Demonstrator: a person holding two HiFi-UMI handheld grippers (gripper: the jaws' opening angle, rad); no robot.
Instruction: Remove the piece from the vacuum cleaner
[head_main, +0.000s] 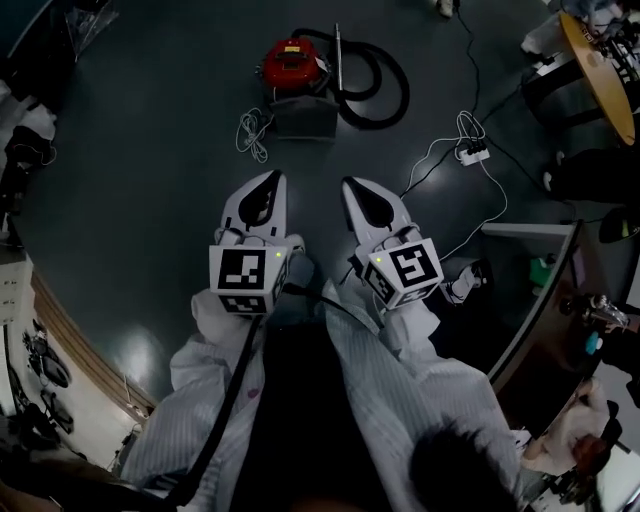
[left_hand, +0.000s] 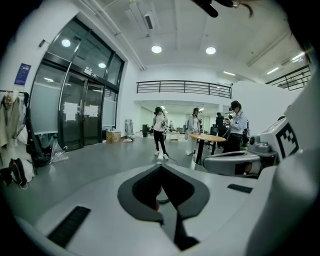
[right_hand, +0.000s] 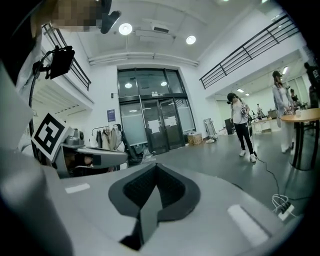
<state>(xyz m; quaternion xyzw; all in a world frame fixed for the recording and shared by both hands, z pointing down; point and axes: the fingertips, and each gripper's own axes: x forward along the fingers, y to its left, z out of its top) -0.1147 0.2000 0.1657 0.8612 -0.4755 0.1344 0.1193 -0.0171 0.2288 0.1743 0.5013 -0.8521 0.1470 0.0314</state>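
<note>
Task not started, by the look of it. Left gripper (head_main: 270, 185) clenched, empty; right gripper (head_main: 352, 188) clenched, empty. Both hang over the dark grey floor (head_main: 140, 200), well short of the red canister vacuum cleaner (head_main: 291, 62) standing on the floor ahead. Its black ribbed hose (head_main: 392, 95) and metal tube (head_main: 337, 55) look attached; can't tell which piece comes off. Around: white coiled cord (head_main: 252, 132) left of vacuum, white power strip (head_main: 473, 153) right, round wooden table (head_main: 598, 72) far right. Nothing blocks the approach.
</note>
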